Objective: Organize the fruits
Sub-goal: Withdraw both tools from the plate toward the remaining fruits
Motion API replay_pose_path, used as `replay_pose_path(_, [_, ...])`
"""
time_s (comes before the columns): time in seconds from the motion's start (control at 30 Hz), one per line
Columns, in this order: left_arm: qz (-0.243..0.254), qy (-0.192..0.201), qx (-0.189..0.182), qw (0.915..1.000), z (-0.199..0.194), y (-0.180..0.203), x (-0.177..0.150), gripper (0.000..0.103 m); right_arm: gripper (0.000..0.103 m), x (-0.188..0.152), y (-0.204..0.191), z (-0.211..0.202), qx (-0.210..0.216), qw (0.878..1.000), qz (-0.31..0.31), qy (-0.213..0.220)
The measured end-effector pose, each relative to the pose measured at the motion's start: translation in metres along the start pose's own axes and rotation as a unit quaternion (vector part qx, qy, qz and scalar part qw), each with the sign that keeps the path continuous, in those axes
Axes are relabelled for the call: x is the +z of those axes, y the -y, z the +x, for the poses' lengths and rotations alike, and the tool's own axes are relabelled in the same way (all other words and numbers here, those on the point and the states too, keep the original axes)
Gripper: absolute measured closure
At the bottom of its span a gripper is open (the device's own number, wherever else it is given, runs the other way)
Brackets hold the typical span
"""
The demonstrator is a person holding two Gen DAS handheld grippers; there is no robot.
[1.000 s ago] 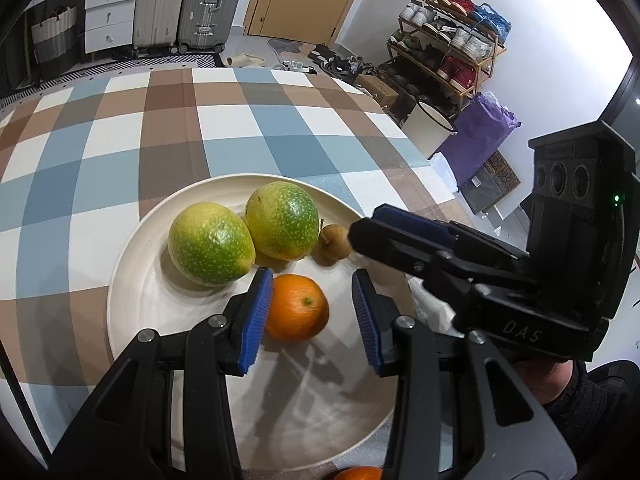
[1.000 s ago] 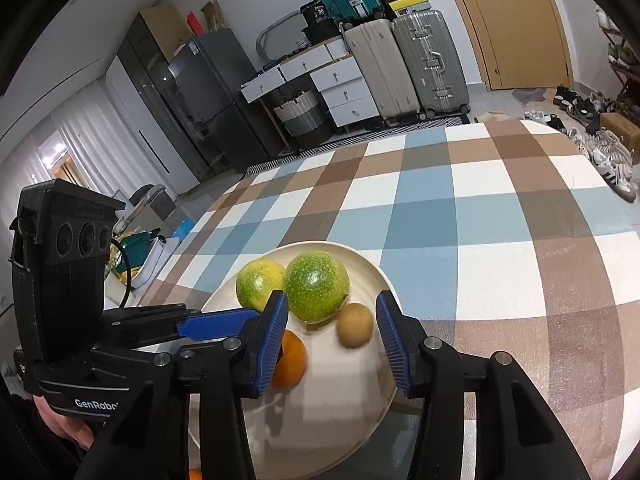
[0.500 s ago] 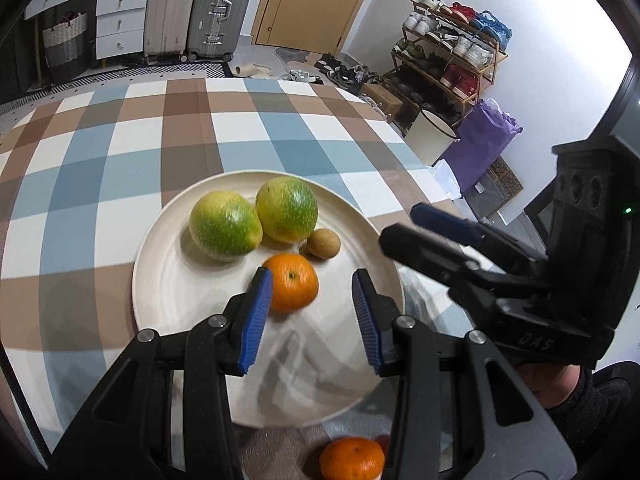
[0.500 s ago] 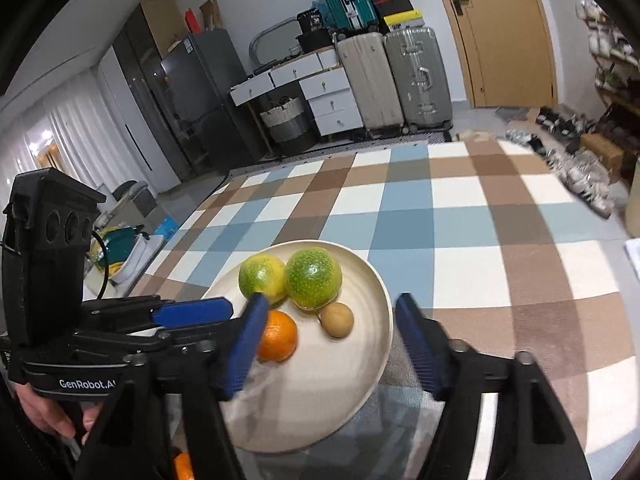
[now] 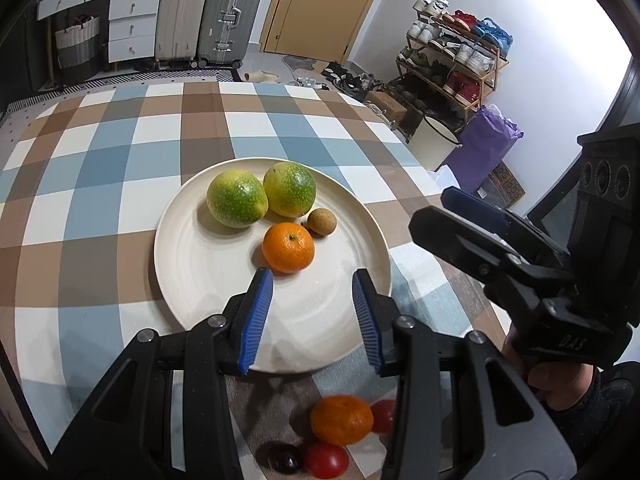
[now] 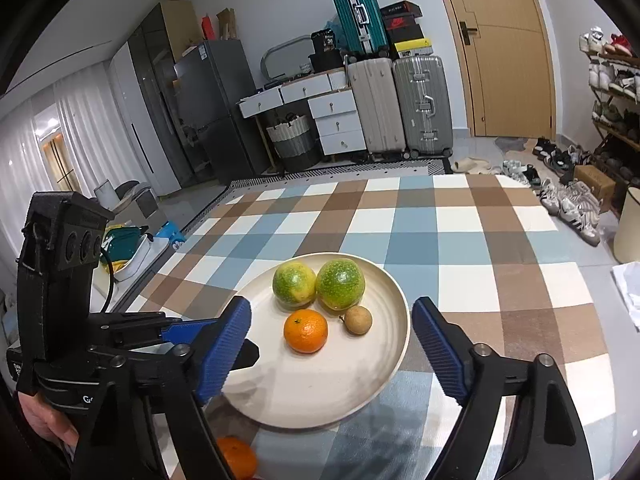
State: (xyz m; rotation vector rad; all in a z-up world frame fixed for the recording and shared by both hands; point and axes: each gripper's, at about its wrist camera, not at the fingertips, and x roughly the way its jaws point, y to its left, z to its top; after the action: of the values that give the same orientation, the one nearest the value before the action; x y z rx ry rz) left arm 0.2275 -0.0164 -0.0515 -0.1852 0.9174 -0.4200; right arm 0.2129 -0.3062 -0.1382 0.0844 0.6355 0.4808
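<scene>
Gaping, both empty: left tongs [image 5: 313, 316] & right tongs [image 6: 331, 346] w/ ribbed blue pads; round cream plate [image 5: 176, 264]; glossy orange [image 5: 288, 247].

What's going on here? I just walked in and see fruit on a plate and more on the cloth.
A person holds a gripper in each hand and is sorting fruit onto a cream plate. Two green fruits, an orange and a small brown fruit sit on it. The left gripper and right gripper hover with jaws open, holding nothing. Another orange, red tomatoes and a dark fruit lie on the checked cloth by the plate's near edge.
</scene>
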Motion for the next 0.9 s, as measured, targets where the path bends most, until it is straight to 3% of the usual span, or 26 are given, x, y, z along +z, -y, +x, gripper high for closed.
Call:
replay_pose_path(0.57, [-0.005, 0.014, 0.013, 0.9998, -0.029, 0.005, -0.036, 0.061, 0.011, -0.022, -0.021, -0.027, -0.024, 1.0, -0.008, -0.002])
replay_pose_path(0.9, [-0.01, 0.03, 0.043, 0.9986, -0.052, -0.004, -0.066, 0.042, 0.009, -0.039, -0.029, -0.043, -0.029, 1.0, -0.005, 0.003])
